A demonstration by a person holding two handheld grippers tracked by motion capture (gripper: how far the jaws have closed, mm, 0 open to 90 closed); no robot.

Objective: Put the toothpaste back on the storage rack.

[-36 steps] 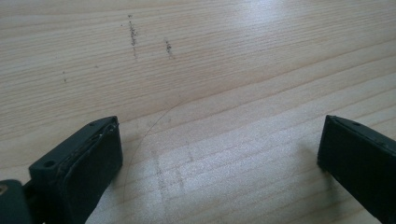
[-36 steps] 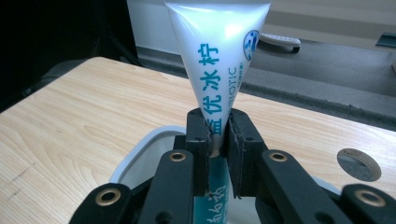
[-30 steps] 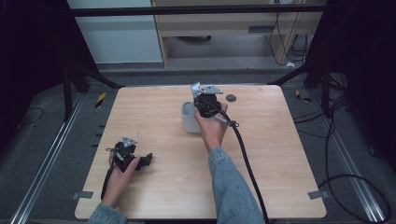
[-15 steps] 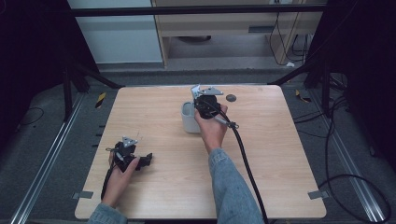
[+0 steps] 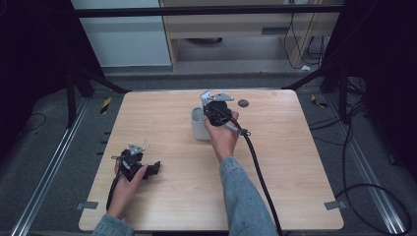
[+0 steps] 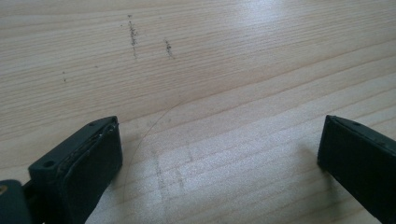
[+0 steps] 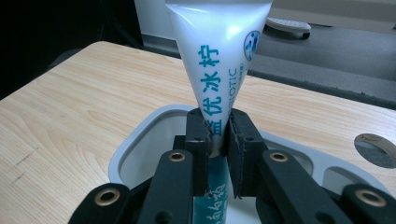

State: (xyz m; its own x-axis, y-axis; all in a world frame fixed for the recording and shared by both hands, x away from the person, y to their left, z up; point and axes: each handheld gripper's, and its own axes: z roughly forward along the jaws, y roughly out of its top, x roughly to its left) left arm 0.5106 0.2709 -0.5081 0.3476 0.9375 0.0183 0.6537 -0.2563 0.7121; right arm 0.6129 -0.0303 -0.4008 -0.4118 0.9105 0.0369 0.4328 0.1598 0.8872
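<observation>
A glossy white plastic tube (image 7: 219, 60), printed with teal characters and flattened to a wide crimped end at the top, is held upright above a pale grey, round-cornered container (image 7: 140, 140) on the light wood-grain surface (image 5: 295, 162). It is clamped at its narrow part between the black jaws of the right gripper (image 7: 217, 140). The left gripper (image 6: 219, 158) is seen low over bare wood near the surface's front left corner, its matte black jaws wide apart.

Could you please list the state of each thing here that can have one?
White squeeze tube with blue lettering: upright, clamped, above the cup.
Grey rounded plastic cup: upright, on the table.
Right gripper: shut on the tube.
Left gripper: open, nothing between its jaws.
</observation>
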